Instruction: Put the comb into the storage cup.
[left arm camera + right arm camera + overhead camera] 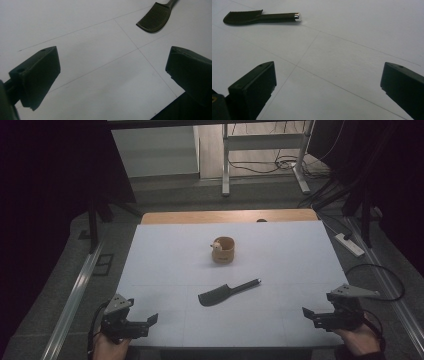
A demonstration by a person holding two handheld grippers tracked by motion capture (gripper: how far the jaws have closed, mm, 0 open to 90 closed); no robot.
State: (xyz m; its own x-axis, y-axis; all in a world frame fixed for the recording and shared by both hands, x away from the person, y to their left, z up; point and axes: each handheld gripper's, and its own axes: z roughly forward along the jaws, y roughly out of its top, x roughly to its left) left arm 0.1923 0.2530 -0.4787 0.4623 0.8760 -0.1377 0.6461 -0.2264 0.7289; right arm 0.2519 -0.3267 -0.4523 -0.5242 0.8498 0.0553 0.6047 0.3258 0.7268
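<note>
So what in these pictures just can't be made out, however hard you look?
- Wooden cup, high view: a small pale thing sits at its rim, too small to identify; the cup's wall hides its bottom.
- Black comb, left gripper view: the handle is cut off by the top edge.
- Small dark spot at the table's far edge, high view: too small to tell.
- Dark room corners, high view: too dark to read.

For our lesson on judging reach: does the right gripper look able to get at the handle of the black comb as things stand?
Probably yes. The right gripper is open and points across bare table toward the comb, whose handle end faces its side. Nothing lies between them; the wooden cup stands farther back.
</note>
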